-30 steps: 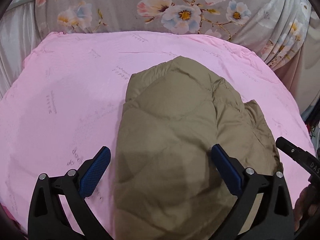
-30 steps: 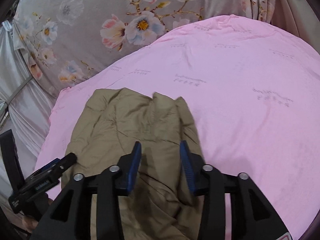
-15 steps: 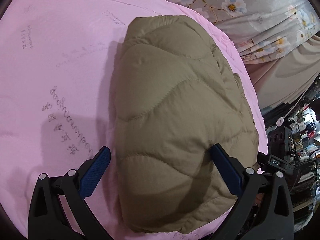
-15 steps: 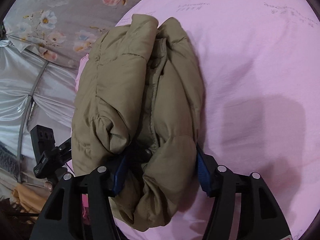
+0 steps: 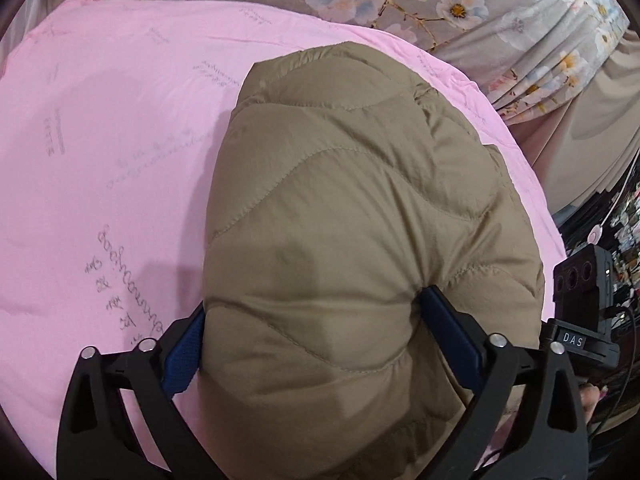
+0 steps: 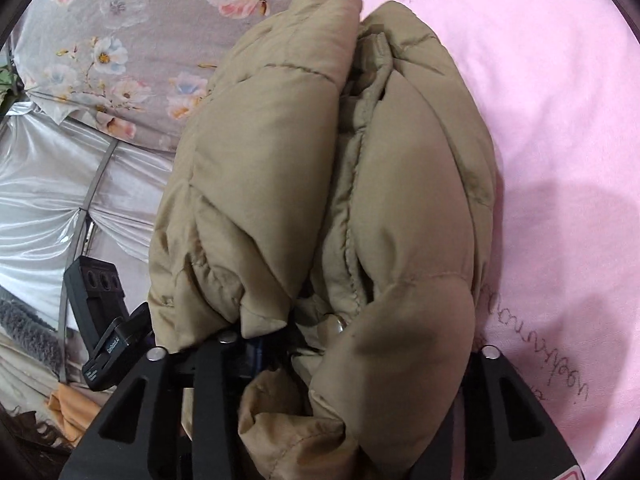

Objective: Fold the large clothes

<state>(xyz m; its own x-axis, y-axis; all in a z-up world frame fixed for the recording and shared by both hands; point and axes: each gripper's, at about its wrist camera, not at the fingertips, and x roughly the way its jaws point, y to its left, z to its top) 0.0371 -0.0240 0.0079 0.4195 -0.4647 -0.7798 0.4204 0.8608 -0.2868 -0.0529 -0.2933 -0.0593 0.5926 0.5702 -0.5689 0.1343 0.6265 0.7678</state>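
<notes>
Since half a second ago the folded tan jacket (image 5: 360, 240) bulges deeper into both claws: left claw (image 5: 316, 332) clenched across its near end, right claw (image 6: 360, 344) gripping its bunched edges. Bundle sits on the pink bed sheet (image 5: 100, 140); fold looks finished, ready for moving.

The jacket (image 5: 360, 240) is plain khaki with wavy quilting. The sheet (image 5: 112, 140) is pink with faint grey writing. The curtain (image 6: 120, 40) is grey with flowers.

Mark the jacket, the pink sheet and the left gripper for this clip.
jacket (image 5: 360, 208), left wrist view, quilted top panel.
pink sheet (image 5: 112, 120), left wrist view, bare area left of the jacket.
left gripper (image 5: 316, 344), left wrist view, midway between fingertips.
</notes>
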